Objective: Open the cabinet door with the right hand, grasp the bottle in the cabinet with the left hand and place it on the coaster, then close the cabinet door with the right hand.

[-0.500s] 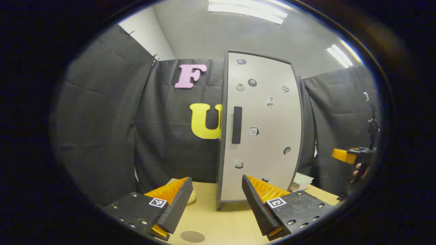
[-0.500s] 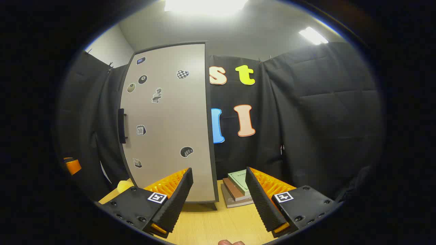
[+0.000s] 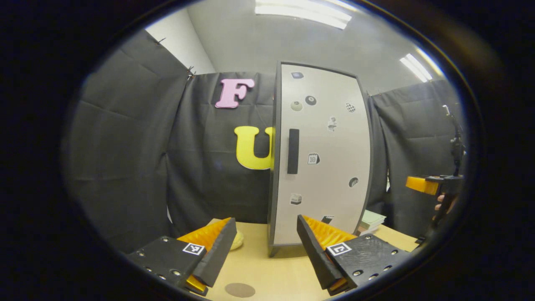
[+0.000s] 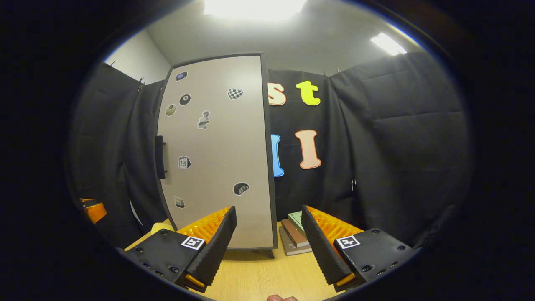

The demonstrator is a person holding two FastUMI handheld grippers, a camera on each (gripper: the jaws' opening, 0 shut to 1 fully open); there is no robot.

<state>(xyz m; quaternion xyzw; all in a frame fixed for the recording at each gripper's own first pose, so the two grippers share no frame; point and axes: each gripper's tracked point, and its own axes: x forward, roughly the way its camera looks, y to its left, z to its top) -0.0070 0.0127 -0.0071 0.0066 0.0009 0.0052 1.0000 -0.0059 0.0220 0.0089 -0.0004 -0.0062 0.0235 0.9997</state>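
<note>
A tall pale cabinet (image 3: 322,159) stands on the wooden table (image 3: 267,276), its door (image 4: 217,154) closed, so the bottle inside is hidden from us. Left of the cabinet lies a round brown coaster (image 3: 240,289), near our left gripper (image 3: 263,246), whose fingers are spread wide and hold nothing. The black handle (image 3: 293,151) runs upright along the door's left edge. Our right gripper (image 4: 267,240), also spread and empty, faces the door. We judge it should reach across to that handle, close squarely on it, and pull in an arc. Books (image 4: 294,234) sit right of the cabinet.
</note>
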